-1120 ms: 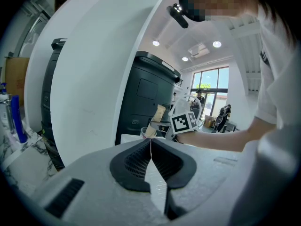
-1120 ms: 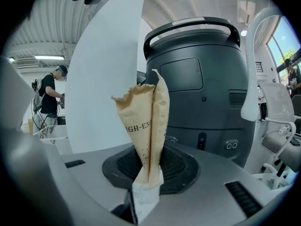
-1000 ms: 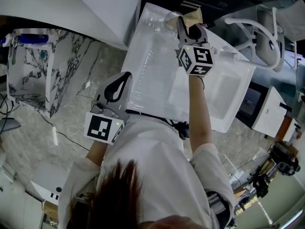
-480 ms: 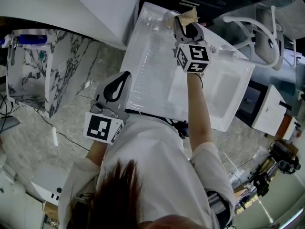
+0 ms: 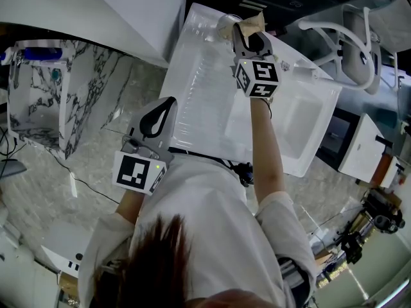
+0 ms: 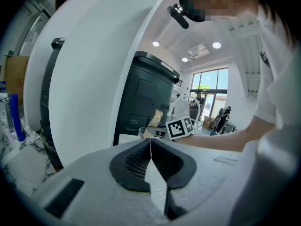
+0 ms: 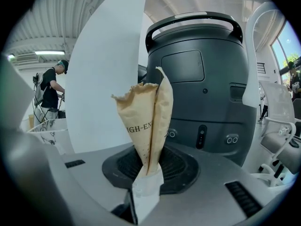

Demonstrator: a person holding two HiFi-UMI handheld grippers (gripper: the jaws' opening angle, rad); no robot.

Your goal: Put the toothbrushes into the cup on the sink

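Observation:
In the head view my right gripper point(image 5: 248, 36) is shut on a tan paper-wrapped toothbrush point(image 5: 255, 20) at the far end of the white sink point(image 5: 199, 95). A clear cup point(image 5: 226, 25) stands just left of the packet's tip. The right gripper view shows the toothbrush packet point(image 7: 148, 121) standing up out of the right gripper point(image 7: 149, 171), its torn top open. My left gripper point(image 5: 166, 108) hangs near my body, shut and empty. In the left gripper view its jaws meet in the left gripper point(image 6: 150, 147), and beyond them are the cup point(image 6: 143, 133) and the packet point(image 6: 156, 118).
A dark grey bin-like unit point(image 7: 202, 79) stands behind the sink. A white chair point(image 5: 350, 37) is at the far right. A marble shelf point(image 5: 45, 88) with a blue item is at the left. A person point(image 7: 51, 86) stands far off at the left.
My right gripper has shifted a little farther and to the left with the packet, closer to the cup. The left gripper has stayed put.

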